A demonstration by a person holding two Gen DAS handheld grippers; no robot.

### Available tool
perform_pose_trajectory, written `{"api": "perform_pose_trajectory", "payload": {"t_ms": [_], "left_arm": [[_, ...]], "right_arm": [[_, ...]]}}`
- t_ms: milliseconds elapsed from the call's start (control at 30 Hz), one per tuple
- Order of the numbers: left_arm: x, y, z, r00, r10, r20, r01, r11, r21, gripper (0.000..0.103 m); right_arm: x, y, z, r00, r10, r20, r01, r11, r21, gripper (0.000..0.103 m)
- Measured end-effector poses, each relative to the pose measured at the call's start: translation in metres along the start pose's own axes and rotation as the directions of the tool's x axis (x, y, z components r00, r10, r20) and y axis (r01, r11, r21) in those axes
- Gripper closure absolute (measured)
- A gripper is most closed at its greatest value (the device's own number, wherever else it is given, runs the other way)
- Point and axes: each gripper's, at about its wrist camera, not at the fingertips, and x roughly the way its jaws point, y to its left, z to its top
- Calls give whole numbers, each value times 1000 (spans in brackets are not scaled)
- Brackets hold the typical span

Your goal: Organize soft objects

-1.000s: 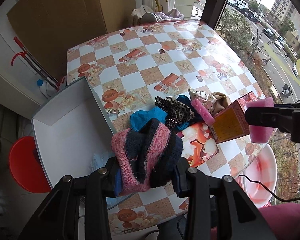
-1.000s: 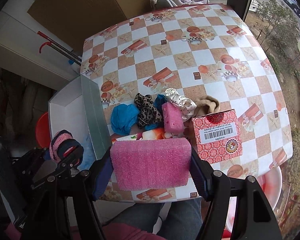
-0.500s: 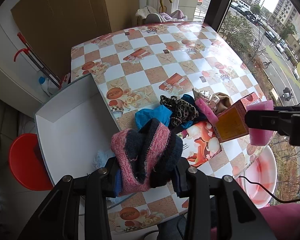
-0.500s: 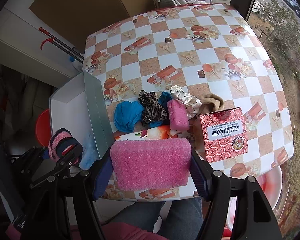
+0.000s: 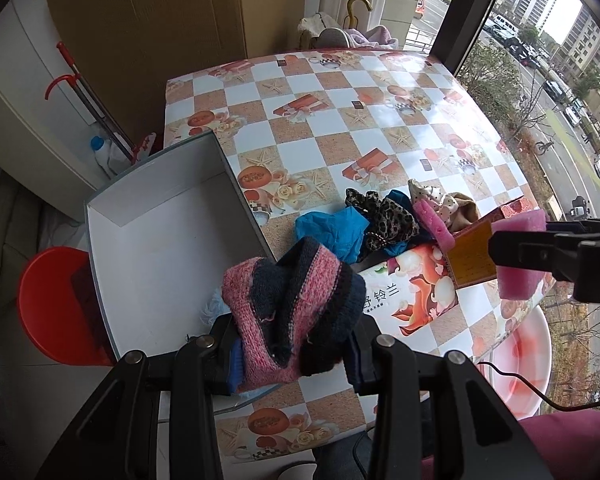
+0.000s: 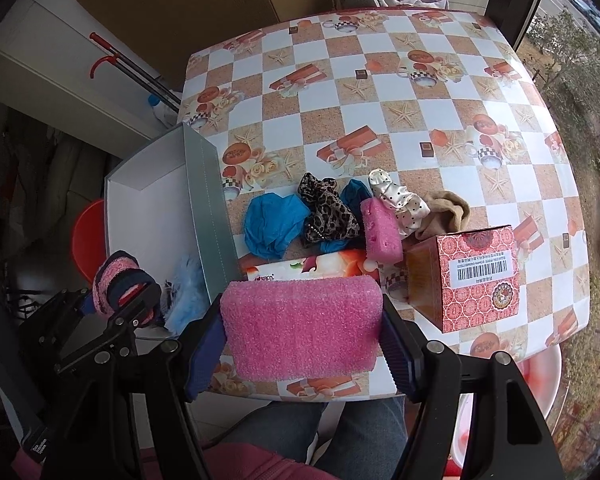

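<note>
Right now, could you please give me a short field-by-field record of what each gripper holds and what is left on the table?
left gripper: shut on knitted pink and navy item, above the near end of the white box
right gripper: shut on pink sponge
in the box: light blue fluffy item
on the table: blue cloth, leopard scrunchie, small pink sponge, polka-dot scrunchie, beige sock
also there: red carton, tissue pack
</note>
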Motion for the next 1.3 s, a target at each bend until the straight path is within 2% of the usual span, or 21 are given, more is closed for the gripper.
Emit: {"api": "perform_pose_trajectory", "payload": {"t_ms": [1300], "left_arm": [[-2,56,-20,1000,16,2,-15,988,-155,60]], "right_arm": [[20,58,10,999,-19,-44,13,991,-134,32]]}}
